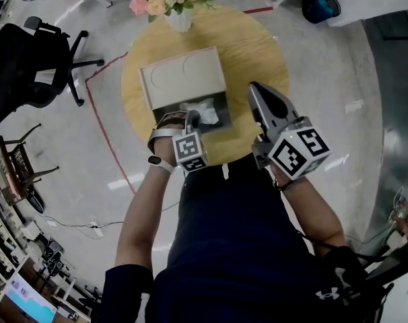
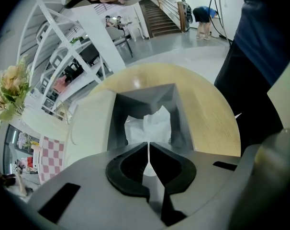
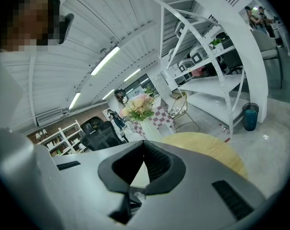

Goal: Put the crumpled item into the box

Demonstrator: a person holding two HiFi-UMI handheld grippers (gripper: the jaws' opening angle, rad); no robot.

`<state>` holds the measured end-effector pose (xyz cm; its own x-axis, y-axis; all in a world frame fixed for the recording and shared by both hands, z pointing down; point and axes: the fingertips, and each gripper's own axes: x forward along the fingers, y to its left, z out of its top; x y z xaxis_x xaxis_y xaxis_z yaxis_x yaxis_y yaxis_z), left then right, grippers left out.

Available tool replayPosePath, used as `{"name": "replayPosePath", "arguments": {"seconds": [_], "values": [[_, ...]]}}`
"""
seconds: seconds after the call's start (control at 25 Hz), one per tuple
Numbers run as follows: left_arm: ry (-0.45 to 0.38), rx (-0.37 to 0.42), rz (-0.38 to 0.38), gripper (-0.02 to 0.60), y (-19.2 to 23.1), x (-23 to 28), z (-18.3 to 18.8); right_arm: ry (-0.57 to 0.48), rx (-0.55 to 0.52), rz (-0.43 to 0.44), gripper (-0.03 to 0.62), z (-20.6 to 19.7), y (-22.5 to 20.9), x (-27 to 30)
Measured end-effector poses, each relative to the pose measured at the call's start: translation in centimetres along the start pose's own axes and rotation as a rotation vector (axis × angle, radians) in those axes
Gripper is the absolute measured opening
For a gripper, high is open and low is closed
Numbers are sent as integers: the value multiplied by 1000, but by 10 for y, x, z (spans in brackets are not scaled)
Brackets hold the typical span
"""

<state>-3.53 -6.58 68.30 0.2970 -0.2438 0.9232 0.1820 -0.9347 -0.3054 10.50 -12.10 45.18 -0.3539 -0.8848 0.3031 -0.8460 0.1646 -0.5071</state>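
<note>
A white crumpled paper [image 1: 207,112] lies inside the grey open box [image 1: 169,106] on the round wooden table [image 1: 258,46]. My left gripper [image 1: 190,117] reaches into the box from the near side. In the left gripper view its jaws [image 2: 148,143] are shut, a thin edge of the crumpled paper [image 2: 150,126] pinched between them, with the box walls [image 2: 177,107] around it. My right gripper [image 1: 252,86] hovers above the table to the right of the box. It is shut [image 3: 144,143] with nothing in it.
The box's beige lid [image 1: 184,76] lies flat on the far side. A vase of flowers [image 1: 177,2] stands at the table's far edge. An office chair [image 1: 29,66] and a red tape line [image 1: 103,123] are on the floor to the left.
</note>
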Motion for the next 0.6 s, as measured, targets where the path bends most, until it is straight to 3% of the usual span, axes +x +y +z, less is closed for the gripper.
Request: {"name": "replayPosePath", "arguments": {"seconds": [0.6], "values": [[6, -58, -17, 89, -2, 0, -5, 8, 3, 12, 5, 2, 3, 4]]}}
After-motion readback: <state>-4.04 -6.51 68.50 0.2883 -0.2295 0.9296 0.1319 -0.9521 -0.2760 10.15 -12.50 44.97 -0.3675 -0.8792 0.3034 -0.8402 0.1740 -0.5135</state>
